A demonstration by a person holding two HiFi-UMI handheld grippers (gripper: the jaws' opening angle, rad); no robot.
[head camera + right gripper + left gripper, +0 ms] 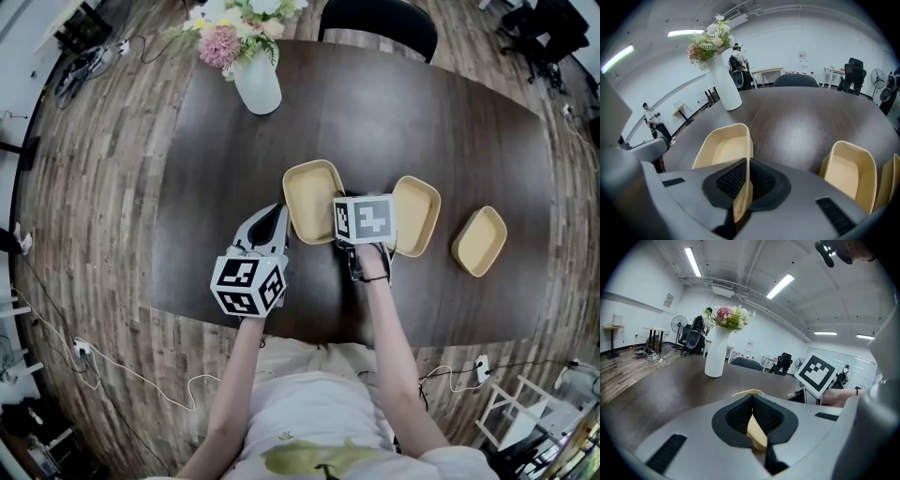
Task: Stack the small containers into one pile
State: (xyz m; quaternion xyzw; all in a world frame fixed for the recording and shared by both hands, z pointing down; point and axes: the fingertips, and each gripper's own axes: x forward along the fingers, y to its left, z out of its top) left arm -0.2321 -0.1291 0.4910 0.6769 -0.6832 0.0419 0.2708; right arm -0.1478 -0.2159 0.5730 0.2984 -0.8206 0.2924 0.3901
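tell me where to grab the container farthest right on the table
Probably the thin upright wall. That container lies open side up, clear of the others, and looks too wide to span. Come from above onto its long wall facing the middle container, one jaw inside, one outside, as the right gripper pinches the leftmost container.

Left claw (752, 414) pinching a container (757, 436) wall.
A vase (716, 356) is standing farther off on the counter (665, 387).

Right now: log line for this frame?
left gripper: shut on left container rim | right gripper: shut on left container, opposite rim | middle container, right container: apart on table
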